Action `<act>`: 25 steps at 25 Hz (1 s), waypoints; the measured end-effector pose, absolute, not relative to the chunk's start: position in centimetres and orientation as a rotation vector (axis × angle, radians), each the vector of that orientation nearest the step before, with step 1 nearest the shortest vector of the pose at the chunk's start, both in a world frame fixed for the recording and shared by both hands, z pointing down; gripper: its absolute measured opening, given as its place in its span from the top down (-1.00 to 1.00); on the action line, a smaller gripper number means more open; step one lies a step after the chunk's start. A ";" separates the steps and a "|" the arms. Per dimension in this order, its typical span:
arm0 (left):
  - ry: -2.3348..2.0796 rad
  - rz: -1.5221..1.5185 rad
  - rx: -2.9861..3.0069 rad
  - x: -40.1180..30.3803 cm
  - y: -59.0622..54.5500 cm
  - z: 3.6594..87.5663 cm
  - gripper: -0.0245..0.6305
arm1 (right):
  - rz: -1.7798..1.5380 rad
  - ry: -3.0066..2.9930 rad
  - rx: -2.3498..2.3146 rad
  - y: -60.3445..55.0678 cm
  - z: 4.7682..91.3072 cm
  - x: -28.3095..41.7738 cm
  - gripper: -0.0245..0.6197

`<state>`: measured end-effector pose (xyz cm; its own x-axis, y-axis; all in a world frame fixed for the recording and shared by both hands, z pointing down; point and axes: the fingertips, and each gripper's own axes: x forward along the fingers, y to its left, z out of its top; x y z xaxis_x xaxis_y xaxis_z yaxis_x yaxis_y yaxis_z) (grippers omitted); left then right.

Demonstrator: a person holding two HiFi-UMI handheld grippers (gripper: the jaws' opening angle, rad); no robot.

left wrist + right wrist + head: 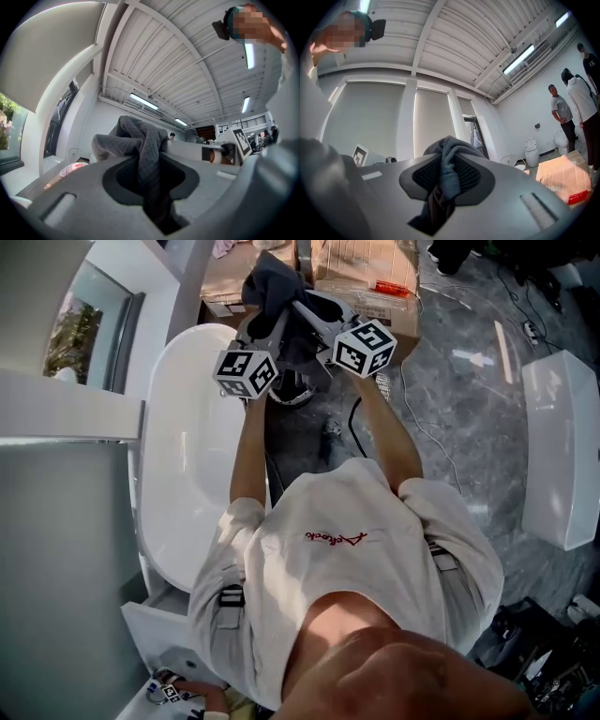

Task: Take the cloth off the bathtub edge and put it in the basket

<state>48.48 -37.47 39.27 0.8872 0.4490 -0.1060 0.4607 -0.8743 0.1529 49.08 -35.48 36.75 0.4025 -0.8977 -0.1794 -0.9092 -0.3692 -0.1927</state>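
Observation:
In the head view a dark grey cloth hangs bunched in the air beyond the far end of the white bathtub, over the grey floor. Both grippers hold it side by side. My left gripper is shut on one part of it and my right gripper on another. In the left gripper view the quilted cloth is pinched in the left gripper. The right gripper view shows a fold of the cloth pinched in the right gripper. A round dark-and-white object lies partly hidden below the grippers.
Cardboard boxes stand just beyond the cloth. A black cable and a thin white one trail on the marble floor. A white fixture lies at the right. Two people stand at the far right of the room.

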 end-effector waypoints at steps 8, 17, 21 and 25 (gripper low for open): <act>0.655 -0.093 2.909 54.5 -39.2 38.9 0.68 | 0.060 1.634 -2.353 -37.2 36.3 55.2 0.68; 0.574 -0.090 2.930 61.7 -41.2 38.5 0.68 | 0.047 1.689 -2.299 -39.2 36.0 62.5 0.68; 0.548 -0.090 2.931 64.4 -41.4 38.7 0.68 | 0.034 1.711 -2.282 -39.4 36.2 65.3 0.68; 0.519 -0.093 2.930 66.9 -41.7 38.9 0.68 | 0.027 1.731 -2.264 -39.8 36.4 67.8 0.68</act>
